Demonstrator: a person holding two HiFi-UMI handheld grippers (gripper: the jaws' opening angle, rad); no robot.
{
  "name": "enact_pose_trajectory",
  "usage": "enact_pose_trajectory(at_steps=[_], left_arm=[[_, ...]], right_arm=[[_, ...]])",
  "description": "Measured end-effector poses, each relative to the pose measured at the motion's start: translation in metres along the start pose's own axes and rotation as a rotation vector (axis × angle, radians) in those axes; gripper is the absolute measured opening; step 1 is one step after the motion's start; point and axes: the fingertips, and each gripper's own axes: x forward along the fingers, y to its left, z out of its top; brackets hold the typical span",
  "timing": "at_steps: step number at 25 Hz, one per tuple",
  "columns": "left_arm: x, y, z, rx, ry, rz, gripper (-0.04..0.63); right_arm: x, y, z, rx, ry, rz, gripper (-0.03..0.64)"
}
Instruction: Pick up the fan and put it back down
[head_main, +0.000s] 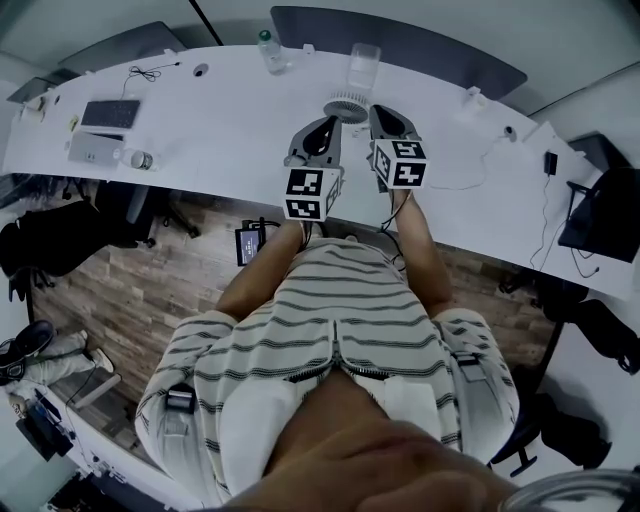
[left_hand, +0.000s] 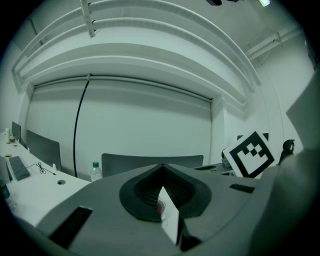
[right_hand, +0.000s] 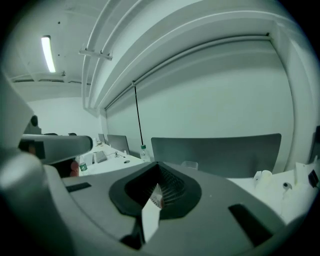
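The white curved desk (head_main: 230, 130) ran across the head view, both ends cut off. Over the desk's middle, the left gripper (head_main: 322, 130) and right gripper (head_main: 388, 122) each had jaws pressed together, gripping nothing. The small round fan (head_main: 347, 108) lay toward the desk's far edge, partly hidden behind their tips. Each gripper view caught only a sliver of its grille. Whether it rested on the desk was unclear.

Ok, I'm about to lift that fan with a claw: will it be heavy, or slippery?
The fan looks small, not much wider than the cup, so it is probably light. Its round rim may slip or twist when pinched. The thin grille ribs could flex under pressure, so a gentle grip seems wise.
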Motion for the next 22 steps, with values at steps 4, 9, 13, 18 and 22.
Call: enact_pose_trajectory(at_steps=[4,9,13,18,22], left_arm=[[0.001,0.001,0.000,-0.005,-0.002,0.000,0.008],[0.000,0.000,0.003,-0.004,-0.008,0.000,0.008],[0.001,-0.001,0.005,-0.008,-0.014,-0.005,0.008],[0.002,-0.002,0.004,-0.014,-0.013,-0.007,0.008],[0.003,-0.001,0.005,-0.014,-0.016,-0.003,0.008]], right_arm=[[-0.014,0.007,0.010,0.020,-0.026,-0.010,0.011],[-0.026,0.015,0.019,0.013,-0.053,-0.022,0.011],[-0.034,0.021,0.020,0.011,-0.062,-0.028,0.011],[-0.043,0.029,0.023,0.005,-0.073,-0.029,0.011],[-0.045,0.030,0.026,0.032,-0.078,-0.025,0.011]])
